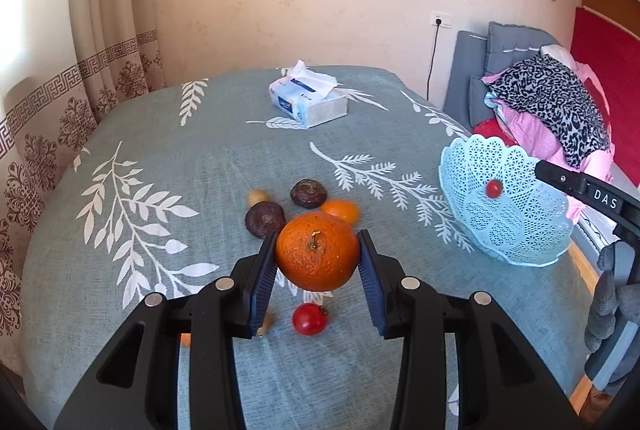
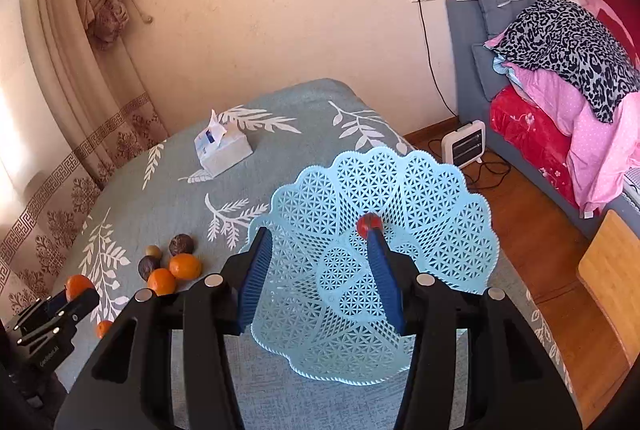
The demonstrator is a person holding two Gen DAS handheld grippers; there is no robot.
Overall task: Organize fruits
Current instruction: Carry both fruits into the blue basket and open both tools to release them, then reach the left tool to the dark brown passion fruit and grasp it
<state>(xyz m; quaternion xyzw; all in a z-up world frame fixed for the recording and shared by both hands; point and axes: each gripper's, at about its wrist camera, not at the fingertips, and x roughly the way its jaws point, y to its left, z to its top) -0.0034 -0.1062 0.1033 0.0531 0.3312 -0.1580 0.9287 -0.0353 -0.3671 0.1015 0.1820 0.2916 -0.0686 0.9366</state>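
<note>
L wrist view: left gripper (image 1: 318,262) clamped on a big orange (image 1: 317,256), lifted off the table (image 1: 200,157). Under it a red tomato (image 1: 309,318). At 12 o'clock from the orange: small orange (image 1: 341,210), two dark brown fruits (image 1: 265,218) (image 1: 308,193), a small tan one (image 1: 257,197). Only this view shows a gloved hand (image 1: 612,314) at 3 o'clock, on the R tool.

R wrist view: right gripper (image 2: 316,234) has jaws apart, nothing pinched, hanging over the basket (image 2: 440,189). Cherry tomato (image 2: 369,224) sits just at the R fingertip; can't tell if touching. Only this view shows the floor, a heater (image 2: 464,143) and a wooden board (image 2: 612,282) at 3 o'clock, plus the L tool at 8 o'clock w/ its orange.

Containers: blue lattice basket holds one cherry tomato, nothing else visible in it. Tissue box (image 1: 308,101) at the far side, tissue sticking out.

Edges/room: basket sits near the table's R edge, rim close to the drop-off. Bare cloth between fruit pile and basket, also between pile and tissue box. Curtain (image 1: 48,133) close along the L edge.
</note>
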